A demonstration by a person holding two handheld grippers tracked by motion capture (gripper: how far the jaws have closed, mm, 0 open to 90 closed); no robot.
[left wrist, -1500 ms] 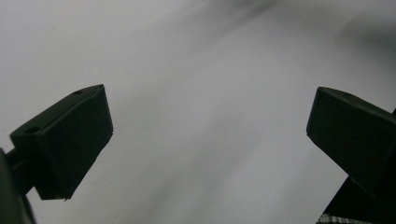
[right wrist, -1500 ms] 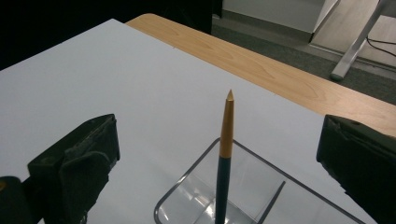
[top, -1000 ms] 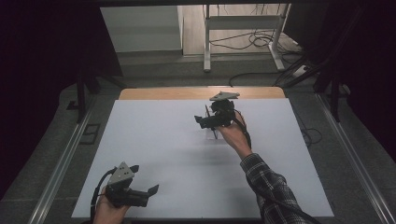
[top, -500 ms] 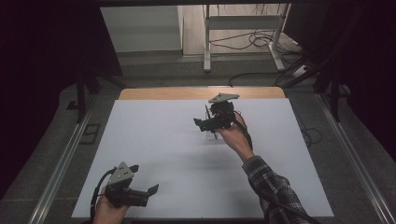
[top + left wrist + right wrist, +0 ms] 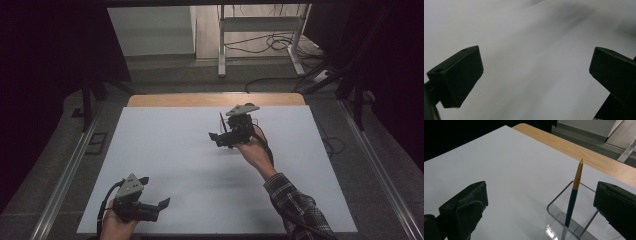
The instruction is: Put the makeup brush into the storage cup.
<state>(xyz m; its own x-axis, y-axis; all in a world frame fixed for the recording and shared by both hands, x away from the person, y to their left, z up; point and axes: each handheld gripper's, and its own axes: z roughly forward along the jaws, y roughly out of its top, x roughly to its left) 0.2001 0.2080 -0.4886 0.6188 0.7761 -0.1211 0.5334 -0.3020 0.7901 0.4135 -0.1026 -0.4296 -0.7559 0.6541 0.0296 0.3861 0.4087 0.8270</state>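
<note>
Two grippers work over a white sheet [image 5: 170,150] that covers most of a wooden table [image 5: 200,99]. In the high view the right gripper [image 5: 220,136] sits just right of the frame's centre, held by a hand whose plaid sleeve [image 5: 295,210] runs down to the lower right edge. The left gripper [image 5: 155,192] sits at the lower left of that view, near the sheet's bottom edge, well apart from the other.

In the right gripper view the jaws stand wide apart, grasping nothing. Between them, at the lower right of the frame, stands a clear box [image 5: 571,217] with rounded corners, resting on the sheet. A pencil [image 5: 573,195] leans inside it, nearly upright, with a dark lower shaft and an orange upper part ending in a point at the top. The right jaw is just beside the box's right wall; whether it touches cannot be told. The left jaw is well to the left of the box. In the high view the pencil [image 5: 222,122] shows as a thin dark stick rising just left of the right gripper; the box itself is too faint to make out there.

In the left gripper view the jaws are also spread wide, with bare, blurred white sheet between them and nothing held.
</note>
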